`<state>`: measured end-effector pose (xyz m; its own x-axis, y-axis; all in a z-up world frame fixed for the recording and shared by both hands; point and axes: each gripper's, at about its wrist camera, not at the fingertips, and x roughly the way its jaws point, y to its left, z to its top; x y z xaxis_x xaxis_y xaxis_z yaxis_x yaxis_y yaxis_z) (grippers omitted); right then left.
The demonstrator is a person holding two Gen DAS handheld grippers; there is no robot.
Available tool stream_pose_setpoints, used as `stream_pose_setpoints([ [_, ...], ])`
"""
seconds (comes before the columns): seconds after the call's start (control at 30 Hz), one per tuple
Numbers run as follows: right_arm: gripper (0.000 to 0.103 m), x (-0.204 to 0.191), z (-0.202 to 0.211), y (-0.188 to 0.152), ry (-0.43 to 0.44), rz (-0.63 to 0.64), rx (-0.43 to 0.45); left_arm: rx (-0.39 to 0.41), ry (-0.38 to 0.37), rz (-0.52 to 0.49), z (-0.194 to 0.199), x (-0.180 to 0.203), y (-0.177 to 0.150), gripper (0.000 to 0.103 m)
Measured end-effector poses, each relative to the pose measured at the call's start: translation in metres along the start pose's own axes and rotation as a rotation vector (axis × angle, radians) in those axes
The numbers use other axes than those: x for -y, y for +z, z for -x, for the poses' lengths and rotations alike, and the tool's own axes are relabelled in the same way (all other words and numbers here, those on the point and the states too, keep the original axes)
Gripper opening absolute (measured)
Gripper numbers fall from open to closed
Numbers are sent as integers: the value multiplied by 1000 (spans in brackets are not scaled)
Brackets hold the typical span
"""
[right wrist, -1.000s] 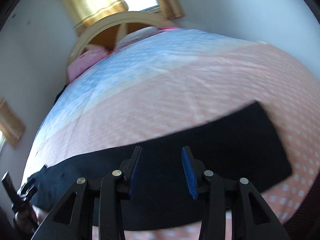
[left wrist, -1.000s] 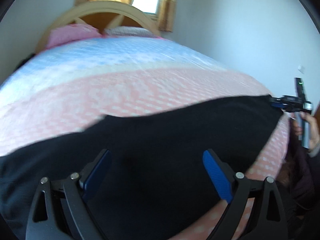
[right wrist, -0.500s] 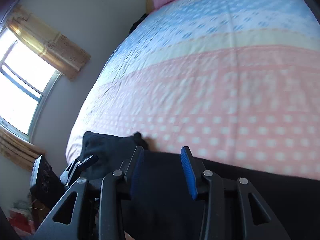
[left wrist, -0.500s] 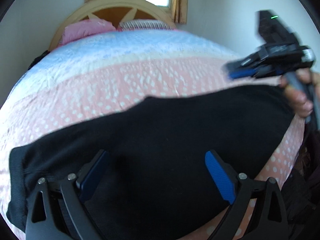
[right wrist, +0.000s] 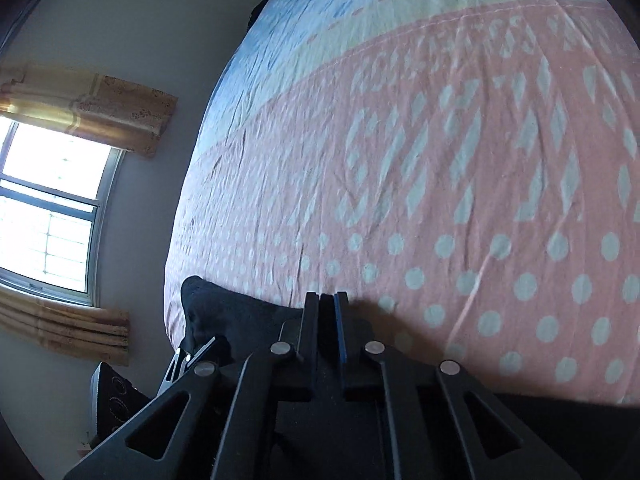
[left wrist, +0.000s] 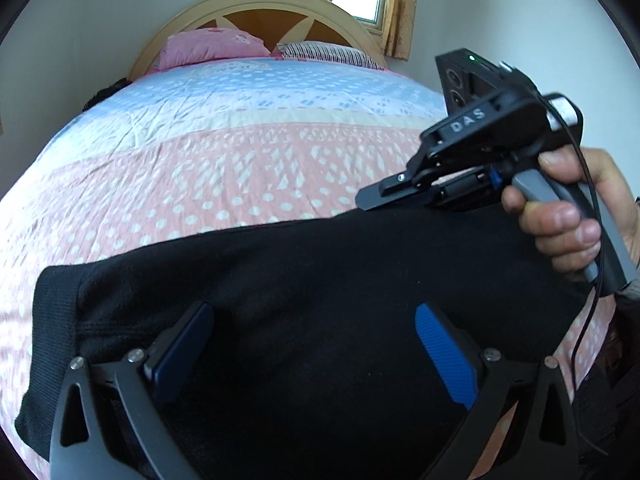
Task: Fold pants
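Black pants (left wrist: 320, 280) lay along the bed's (left wrist: 200, 168) near edge. Left gripper (left wrist: 312, 344) was opening above them; right gripper (right wrist: 326, 320) closed, empty, over the pants' far edge.

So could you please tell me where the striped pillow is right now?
In the left wrist view, the striped pillow lies at the far end of the bed, against the arched headboard, just right of the pink pillow and below the curtained window.

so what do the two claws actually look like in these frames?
Both are black skeletal frames with triangular cutouts, silver rivets and blue ribbed pads. The left claw shows this up close. The right claw has white "DAS" lettering, a grey handle, a thin black cable and a camera box with a green light.
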<state>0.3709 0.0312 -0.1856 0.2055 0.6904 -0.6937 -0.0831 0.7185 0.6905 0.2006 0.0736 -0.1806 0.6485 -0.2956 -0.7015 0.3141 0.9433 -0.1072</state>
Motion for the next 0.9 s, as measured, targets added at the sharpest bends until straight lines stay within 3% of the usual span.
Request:
stream_pose_setpoints([
  [0.17,5,-16,19,3,-17,43,78,1,6,-5,3,-3,-2,103],
  [0.33,4,-3,-2,5,-98,20,64,-2,15,-11,3,-2,-2,103],
  [0.73,7,-8,-10,2,-101,65,58,-5,18,-16,3,-2,-1,103],
  [0.77,9,-8,-5,0,-98,63,68,-3,16,-15,3,-2,-1,103],
  [0.8,18,-9,1,-3,-100,66,87,0,8,-11,4,-3,-1,103],
  [0.83,36,-9,9,-5,-103,72,106,8,0,4,7,-6,-1,103],
  [0.9,49,-10,26,-10,-113,93,145,36,-2,39,17,-12,-1,103],
])
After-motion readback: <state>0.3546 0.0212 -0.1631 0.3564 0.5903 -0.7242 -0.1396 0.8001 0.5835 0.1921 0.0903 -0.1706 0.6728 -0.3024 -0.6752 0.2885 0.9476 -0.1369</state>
